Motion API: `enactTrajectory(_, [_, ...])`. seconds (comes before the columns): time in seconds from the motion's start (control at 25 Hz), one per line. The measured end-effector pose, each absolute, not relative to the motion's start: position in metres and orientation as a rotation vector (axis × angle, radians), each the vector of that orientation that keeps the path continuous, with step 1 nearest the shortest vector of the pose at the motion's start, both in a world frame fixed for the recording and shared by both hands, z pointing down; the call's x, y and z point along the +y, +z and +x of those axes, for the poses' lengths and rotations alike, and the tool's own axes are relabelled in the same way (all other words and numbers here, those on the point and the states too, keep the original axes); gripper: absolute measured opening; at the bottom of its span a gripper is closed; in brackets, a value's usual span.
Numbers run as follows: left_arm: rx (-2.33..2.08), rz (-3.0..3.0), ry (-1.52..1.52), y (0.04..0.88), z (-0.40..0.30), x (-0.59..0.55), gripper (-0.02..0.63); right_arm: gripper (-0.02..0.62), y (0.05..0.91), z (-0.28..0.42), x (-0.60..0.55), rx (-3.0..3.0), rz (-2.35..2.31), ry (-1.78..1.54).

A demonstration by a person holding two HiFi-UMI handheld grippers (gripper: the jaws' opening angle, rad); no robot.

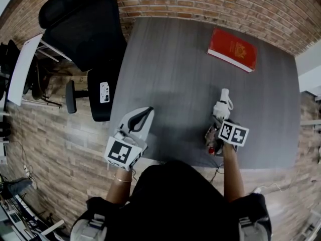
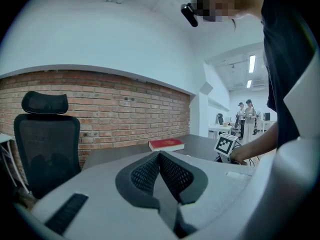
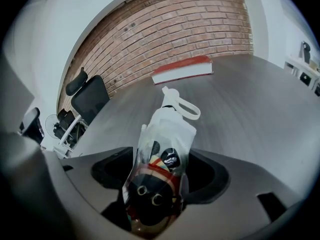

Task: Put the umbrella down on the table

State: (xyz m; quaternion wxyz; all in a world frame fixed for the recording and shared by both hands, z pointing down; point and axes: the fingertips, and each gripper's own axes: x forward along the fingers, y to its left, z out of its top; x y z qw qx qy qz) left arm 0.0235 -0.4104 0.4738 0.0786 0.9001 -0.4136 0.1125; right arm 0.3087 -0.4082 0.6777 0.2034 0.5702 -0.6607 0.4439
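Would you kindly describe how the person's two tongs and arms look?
Both tongs, the left gripper and the right gripper, have pale grey shells with black pads. Each carries a white cube with black square markers. The person wears a black short-sleeved top and a thin bracelet on the left wrist.

**Table** (image 1: 175, 74): rectangular top with a dark grey wood-grain finish. Its far edge stands against a red brick wall and its near edge is closest to the person. Most of the surface is bare.

**Contents, lying directly on the top:**
1. Red book (image 1: 232, 49): hardcover, closed and flat, in the far right part, set at a slant to the table's edges.
2. Umbrella (image 1: 222, 103): folded, in a clear plastic sleeve with a white loop strap. It lies in the near right part, pointing far toward the book and well apart from it.
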Motion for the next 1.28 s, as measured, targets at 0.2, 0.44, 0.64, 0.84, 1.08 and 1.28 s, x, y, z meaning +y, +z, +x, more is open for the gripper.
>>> enactTrajectory(0.2, [-1.259, 2.693, 0.336, 0.473, 0.02, -0.408, 0.003, 0.318, 0.674, 0.314, -0.407, -1.839, 1.635, 1.222])
enactTrajectory(0.44, [-1.247, 2.705, 0.336, 0.469, 0.023, -0.404, 0.003, 0.298, 0.65, 0.322, -0.406, -1.882, 1.739, 1.22])
enactTrajectory(0.64, [-1.225, 2.729, 0.324, 0.465, 0.029, -0.401, 0.003, 0.236, 0.621, 0.326, -0.405, -1.99, 1.844, 1.209])
enactTrajectory(0.84, [-1.221, 2.749, 0.324, 0.461, 0.032, -0.396, 0.003, 0.128, 0.594, 0.339, -0.395, -2.029, 2.002, 1.13])
enactTrajectory(1.08, [-1.221, 2.781, 0.313, 0.451, 0.036, -0.39, 0.003, -0.003, 0.555, 0.351, -0.383, -2.091, 2.153, 1.006])
enactTrajectory(1.28, [-1.213, 2.803, 0.308, 0.442, 0.041, -0.382, 0.003, -0.003, 0.528, 0.357, -0.369, -2.15, 2.214, 0.961])
